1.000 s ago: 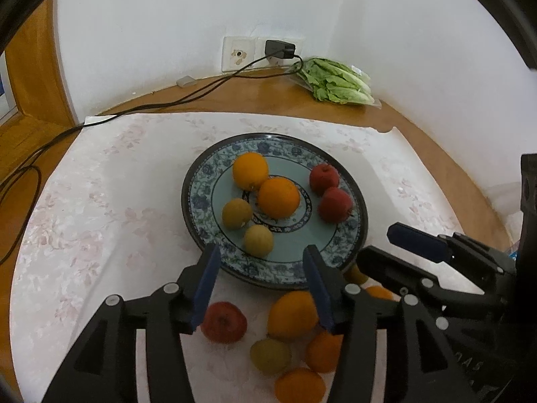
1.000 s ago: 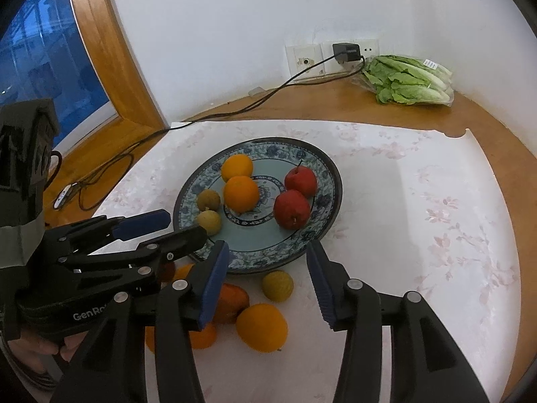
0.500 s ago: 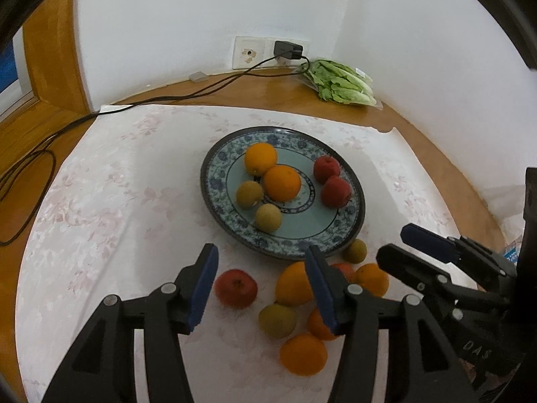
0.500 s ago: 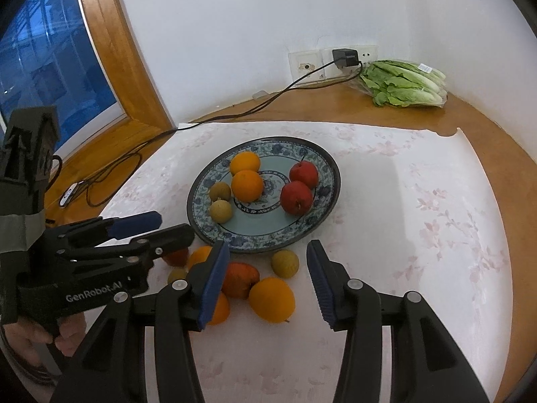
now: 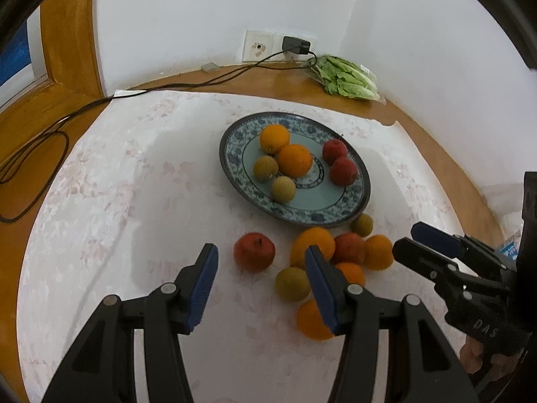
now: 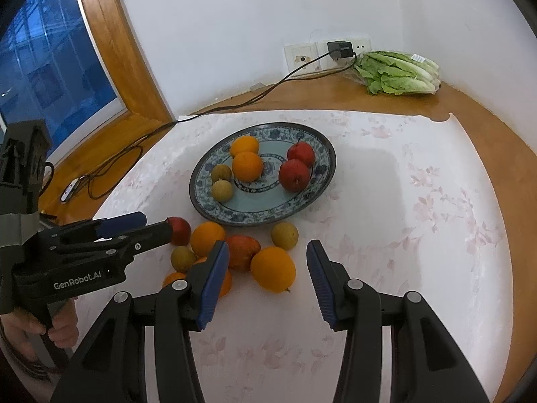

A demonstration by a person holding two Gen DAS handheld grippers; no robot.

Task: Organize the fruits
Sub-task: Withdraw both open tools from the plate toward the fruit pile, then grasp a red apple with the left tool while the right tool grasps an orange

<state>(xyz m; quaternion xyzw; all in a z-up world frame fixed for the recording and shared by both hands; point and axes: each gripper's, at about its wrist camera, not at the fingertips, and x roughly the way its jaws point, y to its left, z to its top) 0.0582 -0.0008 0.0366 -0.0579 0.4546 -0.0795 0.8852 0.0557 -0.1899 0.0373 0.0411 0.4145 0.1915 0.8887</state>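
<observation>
A blue-patterned plate [image 5: 339,216] [image 6: 315,198] holds two oranges, two red apples and two small brown-yellow fruits. In front of it on the white cloth lies a loose cluster: a red apple [image 5: 254,252], oranges [image 5: 312,245] [image 6: 273,269], small brown fruits [image 5: 292,283] [image 6: 284,235] and another red fruit [image 6: 243,252]. My left gripper [image 5: 260,285] is open and empty, above the cloth just short of the red apple. My right gripper [image 6: 266,283] is open and empty, just short of the nearest orange.
A bag of lettuce [image 5: 347,79] [image 6: 399,74] lies in the far corner by the wall. A black charger and cable [image 5: 167,85] run from the wall socket across the wooden sill to the left. A window frame [image 6: 110,50] stands at the left.
Both grippers have drawn back and up from the plate. The loose fruits in front of the plate have come fully into view. Both stay open.
</observation>
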